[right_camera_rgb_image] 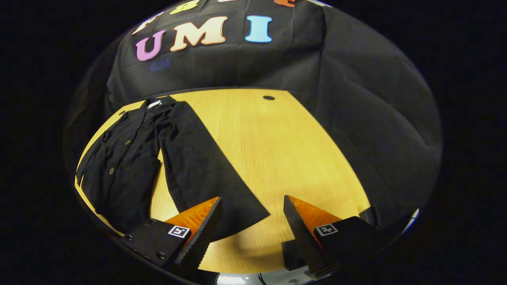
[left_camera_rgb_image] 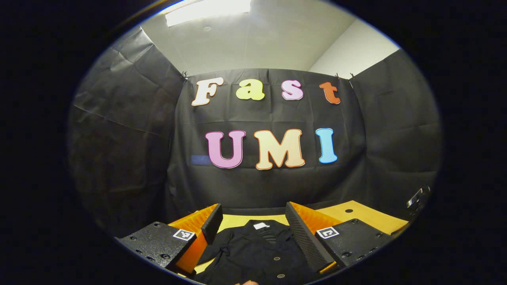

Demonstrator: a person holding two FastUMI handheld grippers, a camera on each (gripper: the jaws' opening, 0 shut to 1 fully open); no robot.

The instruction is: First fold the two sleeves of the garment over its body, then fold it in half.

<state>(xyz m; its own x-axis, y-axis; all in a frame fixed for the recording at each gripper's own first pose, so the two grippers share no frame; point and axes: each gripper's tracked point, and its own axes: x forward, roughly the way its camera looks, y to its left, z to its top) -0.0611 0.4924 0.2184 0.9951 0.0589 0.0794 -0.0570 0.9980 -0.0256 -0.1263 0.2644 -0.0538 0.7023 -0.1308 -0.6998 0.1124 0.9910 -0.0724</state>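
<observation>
A black buttoned cloth garment is laid flat on the yellow wooden table, one long sleeve spread outward (unfolded). Both the left gripper and right gripper are held released, empty. The first sleeve fold is judged pending; the cuff must be grasped next.

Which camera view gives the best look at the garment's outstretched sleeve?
The right gripper view: the sleeve lies full length on the table, spread away from the garment, its cuff end near the open right gripper. The left gripper view shows the garment's collar and buttoned front between the open left gripper.
</observation>
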